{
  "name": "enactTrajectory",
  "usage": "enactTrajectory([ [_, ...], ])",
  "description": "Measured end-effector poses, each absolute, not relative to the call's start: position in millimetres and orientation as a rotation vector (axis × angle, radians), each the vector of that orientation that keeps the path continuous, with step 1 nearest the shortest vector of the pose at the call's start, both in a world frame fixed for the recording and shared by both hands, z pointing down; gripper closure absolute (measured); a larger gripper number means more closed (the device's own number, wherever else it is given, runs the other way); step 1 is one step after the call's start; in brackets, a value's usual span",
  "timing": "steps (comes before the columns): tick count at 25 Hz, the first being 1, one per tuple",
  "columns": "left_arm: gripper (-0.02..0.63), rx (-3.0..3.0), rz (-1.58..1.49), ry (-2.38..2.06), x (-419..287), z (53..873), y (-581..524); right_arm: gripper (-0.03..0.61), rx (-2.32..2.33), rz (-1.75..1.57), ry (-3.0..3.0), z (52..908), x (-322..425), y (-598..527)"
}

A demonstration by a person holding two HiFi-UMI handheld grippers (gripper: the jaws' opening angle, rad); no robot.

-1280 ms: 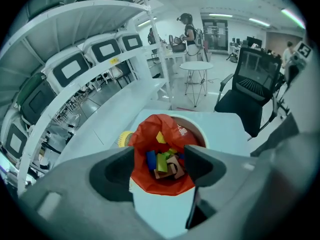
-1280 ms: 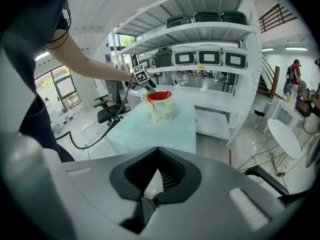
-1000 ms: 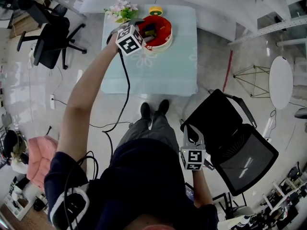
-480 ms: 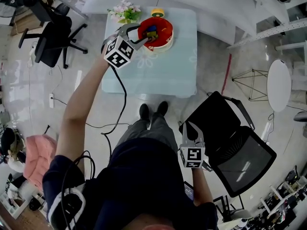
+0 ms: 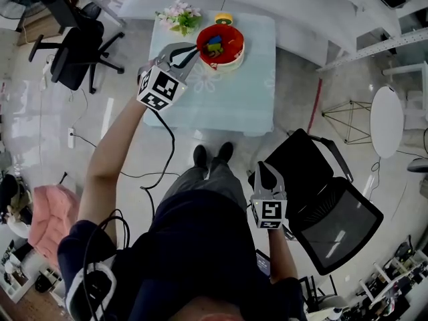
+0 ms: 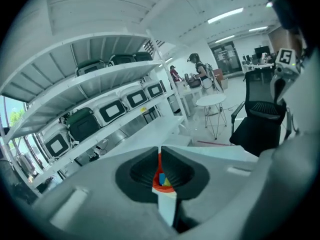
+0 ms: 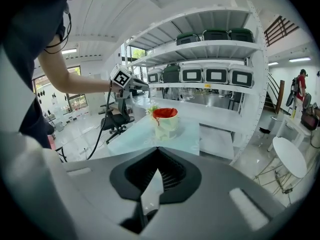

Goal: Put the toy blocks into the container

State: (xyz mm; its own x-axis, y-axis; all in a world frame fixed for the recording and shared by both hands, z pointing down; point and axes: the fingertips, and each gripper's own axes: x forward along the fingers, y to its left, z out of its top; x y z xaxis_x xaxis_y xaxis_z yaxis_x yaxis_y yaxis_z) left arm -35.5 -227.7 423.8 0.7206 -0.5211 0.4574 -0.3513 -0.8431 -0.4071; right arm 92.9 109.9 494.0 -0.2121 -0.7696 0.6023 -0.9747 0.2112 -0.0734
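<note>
We see the container point(image 5: 239, 51), a round tub with a red inside and a pale outer wall, standing at the far side of the pale bench point(image 5: 227, 99). The toy blocks point(image 5: 214, 45) lie inside it; we can make out blue, yellow and green pieces among them. Just behind the tub sits a small yellow object point(image 5: 223, 19), and a bunch of flowers point(image 5: 179, 15) stands at the bench's far left corner.

The left gripper point(image 5: 192, 49) is held out over the bench on an outstretched arm. From the head view its tips lie just beside the container's left rim. Its jaws have just been closing and now meet, with nothing between them. Along those jaws, the left gripper point(image 6: 160, 151) leaves only a thin slit, and through it we glimpse the container point(image 6: 161, 188) ahead and lower down, with blue and yellow blocks point(image 6: 162, 179) showing in it. Whether the tips touch the rim we cannot tell.

The right gripper point(image 5: 262, 167) hangs close to the body, well apart from the bench, beside a black office chair point(image 5: 321, 206). Its own view shows the right gripper point(image 7: 157, 151) closed and holding nothing, with the container point(image 7: 166, 124) far off ahead on the bench point(image 7: 150, 134). A black cable point(image 5: 175, 136) trails from the left gripper to the floor.
</note>
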Motion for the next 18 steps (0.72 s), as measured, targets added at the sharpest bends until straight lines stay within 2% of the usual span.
enactTrajectory([
  [2,0.607,-2.623,-0.787,0.71,-40.9,413.2,-219.9,0.58,1.63,0.612,-2.074,488.9,91.6,105.3],
  [18,0.611,-2.601,-0.453,0.856,-65.8,344.0,-144.0,0.58,1.688,0.514,-2.166,461.2,79.1,78.5],
])
